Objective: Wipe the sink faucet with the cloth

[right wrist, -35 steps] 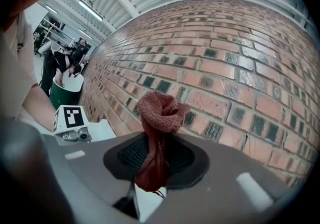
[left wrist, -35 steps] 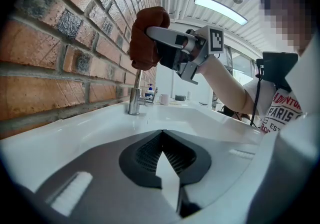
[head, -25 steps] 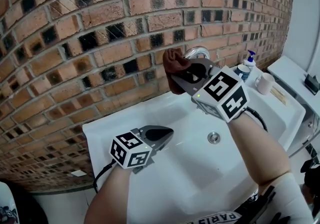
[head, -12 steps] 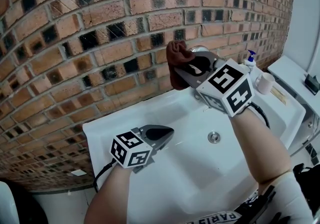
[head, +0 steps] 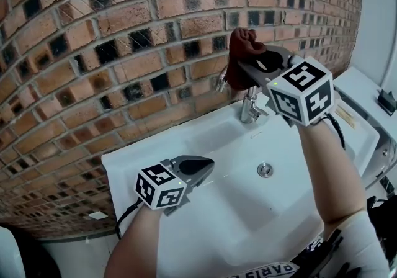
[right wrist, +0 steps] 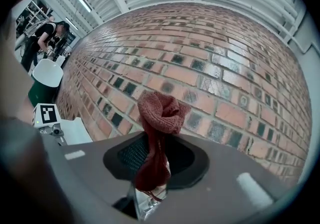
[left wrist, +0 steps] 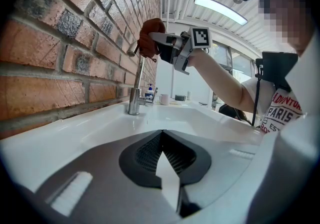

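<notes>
The chrome faucet [head: 250, 108] stands at the back of the white sink [head: 186, 233], its curved spout [head: 221, 80] reaching left. My right gripper [head: 249, 62] is shut on a dark red cloth [head: 240, 53], held high against the top of the faucet's arch near the brick wall. In the right gripper view the cloth [right wrist: 159, 135] bunches up out of the shut jaws, with a bit of chrome [right wrist: 145, 207] below. My left gripper [head: 197, 166] is shut and holds nothing, low over the sink's left side. From the left gripper view, the faucet [left wrist: 133, 93], cloth [left wrist: 149, 38] and right gripper [left wrist: 161, 43] lie ahead.
A brick wall [head: 124, 35] runs close behind the sink. The drain [head: 265, 170] sits in the basin. A soap pump bottle [left wrist: 149, 91] and a white mug [left wrist: 164, 99] stand on the far right ledge. A white fixture [head: 367, 90] with a dark item [head: 386, 102] lies right.
My right gripper has lifted up and to the right with the cloth, uncovering the faucet body and spout. The left gripper has stayed in place.
</notes>
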Demonstrator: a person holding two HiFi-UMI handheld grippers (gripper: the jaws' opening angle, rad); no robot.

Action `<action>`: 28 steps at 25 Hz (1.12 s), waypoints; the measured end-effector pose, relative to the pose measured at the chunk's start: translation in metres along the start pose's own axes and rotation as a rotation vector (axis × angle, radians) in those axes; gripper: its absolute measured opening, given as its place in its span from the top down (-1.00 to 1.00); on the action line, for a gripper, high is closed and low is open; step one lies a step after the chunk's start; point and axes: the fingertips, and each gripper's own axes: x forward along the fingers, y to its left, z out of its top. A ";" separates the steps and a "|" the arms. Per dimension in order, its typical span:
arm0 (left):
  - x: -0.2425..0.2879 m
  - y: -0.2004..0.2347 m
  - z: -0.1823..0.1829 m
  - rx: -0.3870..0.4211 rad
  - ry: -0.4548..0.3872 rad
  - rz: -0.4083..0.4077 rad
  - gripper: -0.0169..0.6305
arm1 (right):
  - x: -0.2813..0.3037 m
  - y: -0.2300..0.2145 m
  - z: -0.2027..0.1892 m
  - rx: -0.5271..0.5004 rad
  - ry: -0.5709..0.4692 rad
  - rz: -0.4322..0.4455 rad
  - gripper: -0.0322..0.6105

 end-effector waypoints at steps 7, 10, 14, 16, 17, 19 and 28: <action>0.000 0.000 0.000 -0.001 -0.001 0.001 0.93 | -0.009 -0.027 -0.022 0.060 0.001 -0.072 0.60; 0.000 0.000 0.000 0.000 0.000 0.001 0.93 | -0.012 -0.036 -0.036 0.084 0.012 -0.101 0.60; 0.000 0.000 0.000 0.000 0.001 0.002 0.93 | -0.014 -0.046 -0.059 0.132 0.030 -0.128 0.60; 0.000 0.000 0.000 -0.001 0.001 0.001 0.93 | -0.014 -0.050 -0.072 0.160 0.040 -0.141 0.60; 0.000 0.000 0.000 -0.001 0.001 0.001 0.93 | -0.014 -0.051 -0.078 0.171 0.046 -0.148 0.60; 0.000 0.000 0.000 -0.001 0.002 0.000 0.93 | -0.015 -0.053 -0.091 0.187 0.060 -0.163 0.60; 0.000 0.001 0.000 -0.001 0.002 0.001 0.93 | -0.005 -0.039 -0.159 0.265 0.162 -0.167 0.61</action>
